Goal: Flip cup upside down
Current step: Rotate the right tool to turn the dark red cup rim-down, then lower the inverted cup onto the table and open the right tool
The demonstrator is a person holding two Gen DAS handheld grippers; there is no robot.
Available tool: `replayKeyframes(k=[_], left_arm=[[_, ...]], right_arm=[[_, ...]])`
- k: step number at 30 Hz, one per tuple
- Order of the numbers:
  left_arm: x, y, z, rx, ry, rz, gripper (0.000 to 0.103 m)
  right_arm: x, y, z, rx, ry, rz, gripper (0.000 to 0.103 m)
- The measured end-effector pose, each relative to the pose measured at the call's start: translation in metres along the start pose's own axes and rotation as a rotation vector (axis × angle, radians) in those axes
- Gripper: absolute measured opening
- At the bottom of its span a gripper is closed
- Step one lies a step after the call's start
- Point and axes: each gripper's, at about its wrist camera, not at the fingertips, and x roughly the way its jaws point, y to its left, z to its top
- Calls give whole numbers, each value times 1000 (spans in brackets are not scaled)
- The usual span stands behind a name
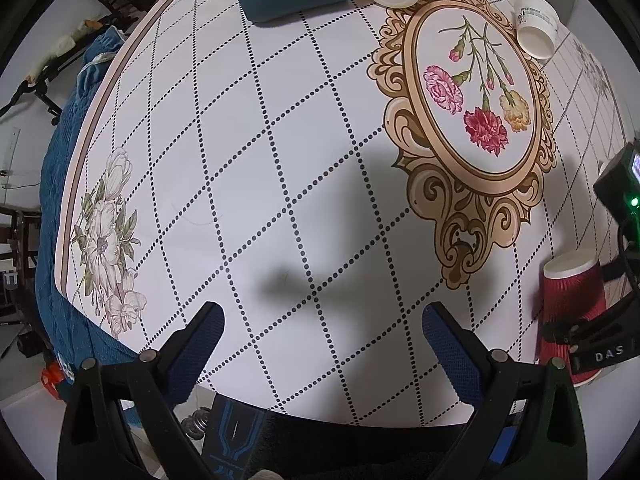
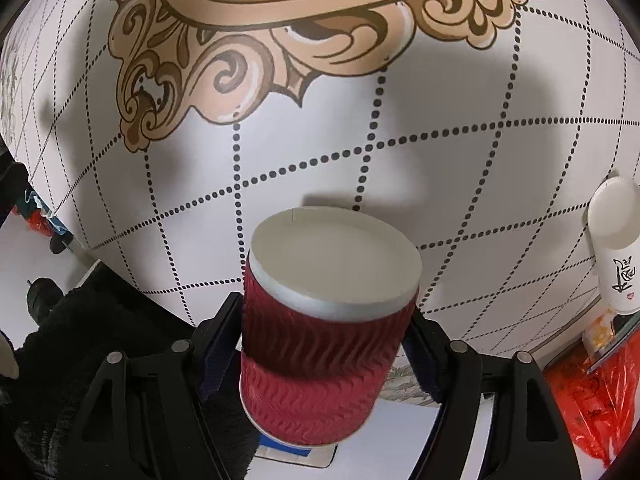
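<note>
Red ribbed cup (image 2: 320,332) sits clamped in right claw (image 2: 320,356); left claw (image 1: 322,344) gapes empty.

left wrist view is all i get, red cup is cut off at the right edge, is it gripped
Observer: Yes. The right tool is shut on the red cup, its pads pressed against the ribbed sleeve on both sides.
Operator: which end faces the camera
Observer: The flat white base faces forward, away from the tool, so the mouth is nearest the lens.
Operator: is it on the table
Observer: I cannot tell contact. The right wrist view shows the tablecloth beyond the base, and a shadow just past it.
Operator: anything near it
Observer: A white cup with black lettering lies on its side at the far right.
</note>
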Motion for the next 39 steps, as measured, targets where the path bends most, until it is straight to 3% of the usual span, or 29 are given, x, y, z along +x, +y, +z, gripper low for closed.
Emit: replayKeyframes(k=[9,10,12,16,21,27,33,39], left_arm=[[6,-9,4,20,10,-14,101],[6,-11,4,22,9,-16,101],[6,-13,6,25,9,-18,101],[6,-14,9,25,10,-14,101],[2,-13,17,27,9,-14,102],[-7,-12,32,16,4,-21,101],[-13,-9,47,3,-2,-24,101],[-21,-14,66,12,-10,-6,101]], right_arm=[[-31,3,12,23,-64,-13,92],[-30,0,12,27,-65,-9,90],[-27,1,12,30,-59,4,73],[-21,0,5,37,-77,12,72],[-37,-10,-15,84,-173,60,72],[-77,-16,-37,155,-391,90,72],[-118,-5,-61,260,-721,29,72],[-120,-5,-67,384,-986,-2,72]])
